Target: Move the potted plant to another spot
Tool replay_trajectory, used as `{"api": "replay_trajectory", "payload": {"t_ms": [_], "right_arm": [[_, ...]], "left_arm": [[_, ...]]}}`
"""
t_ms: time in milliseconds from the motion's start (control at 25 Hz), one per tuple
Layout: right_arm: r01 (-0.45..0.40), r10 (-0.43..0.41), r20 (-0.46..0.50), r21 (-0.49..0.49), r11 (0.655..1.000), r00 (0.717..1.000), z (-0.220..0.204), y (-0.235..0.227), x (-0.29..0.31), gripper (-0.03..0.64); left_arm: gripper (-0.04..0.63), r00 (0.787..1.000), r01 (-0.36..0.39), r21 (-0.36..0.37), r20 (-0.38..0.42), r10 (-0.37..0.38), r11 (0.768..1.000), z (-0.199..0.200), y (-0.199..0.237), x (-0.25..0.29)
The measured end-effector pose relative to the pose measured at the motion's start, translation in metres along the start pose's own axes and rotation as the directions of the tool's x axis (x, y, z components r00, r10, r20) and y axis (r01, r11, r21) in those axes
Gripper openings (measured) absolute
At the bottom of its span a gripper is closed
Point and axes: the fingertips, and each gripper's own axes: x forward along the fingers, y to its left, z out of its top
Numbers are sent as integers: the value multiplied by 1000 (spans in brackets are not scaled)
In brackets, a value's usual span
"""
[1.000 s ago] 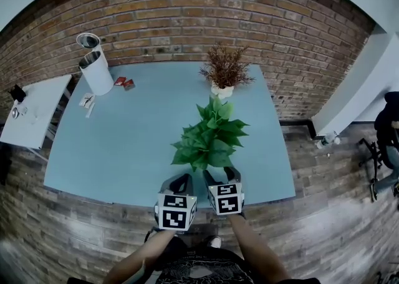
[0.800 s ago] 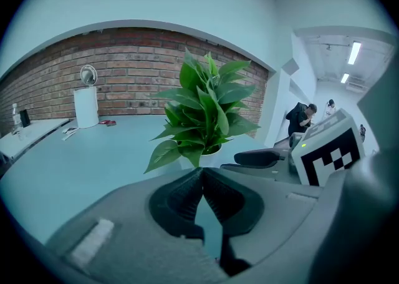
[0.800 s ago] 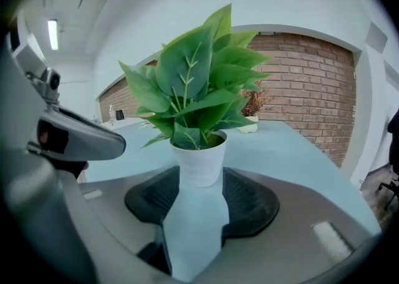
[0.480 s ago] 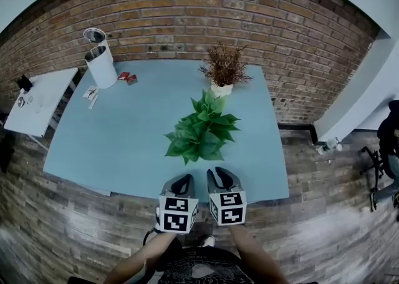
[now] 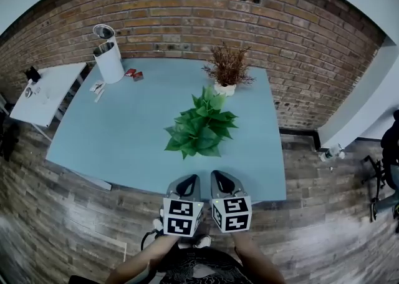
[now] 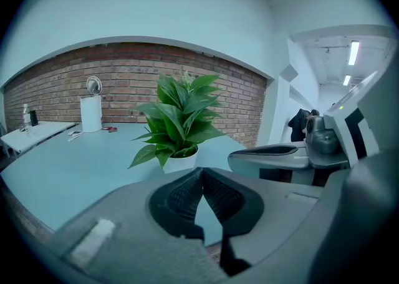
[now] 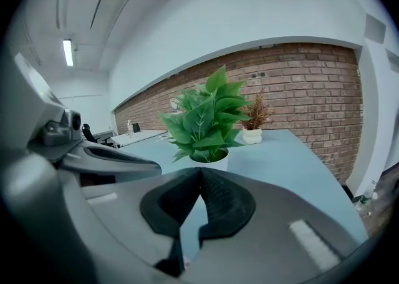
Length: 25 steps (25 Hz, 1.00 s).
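The green potted plant (image 5: 199, 128) stands upright on the pale blue table (image 5: 118, 145), a little right of the table's middle in the head view. The dried plant in a small white pot (image 5: 228, 70) is above it in the frame, near the brick wall (image 5: 187, 24).

Both tools sit at the bottom centre of that view, over the table's near edge. The left gripper (image 5: 186, 181) and the right gripper (image 5: 222, 180) are side by side, and both point up the frame toward the plant. The plant is straight ahead of them and well apart, with bare tabletop between.

In the left gripper view the white pot (image 6: 181, 163) shows just above and slightly left of the left gripper's (image 6: 201, 180) tips. In the right gripper view the pot (image 7: 211, 159) shows just above the right gripper's (image 7: 201, 180) tips, slightly right of them. Neither hand looks clearly nearer; the plant lies roughly on the line between the two.

The left gripper's jaws are pressed together with nothing between them. The right gripper's jaws have just been closing and now meet, also on nothing.

The plant's long axis is vertical, with leaves spreading wider than the pot. Any new grasp would probably need the jaws parted first, then a low forward approach under the foliage to the pot wall.
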Motion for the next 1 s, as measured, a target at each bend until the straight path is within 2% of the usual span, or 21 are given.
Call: {"api": "replay_trajectory", "payload": {"t_ms": [360, 1000], "right_arm": [[-29, 29, 1, -15, 999, 1000, 3, 10, -6, 6], [-68, 68, 20, 9, 998, 998, 6, 20, -4, 6]], "left_arm": [[2, 999, 23, 23, 42, -24, 999, 6, -8, -10], [2, 1000, 9, 19, 8, -10, 1000, 0, -7, -13]]}}
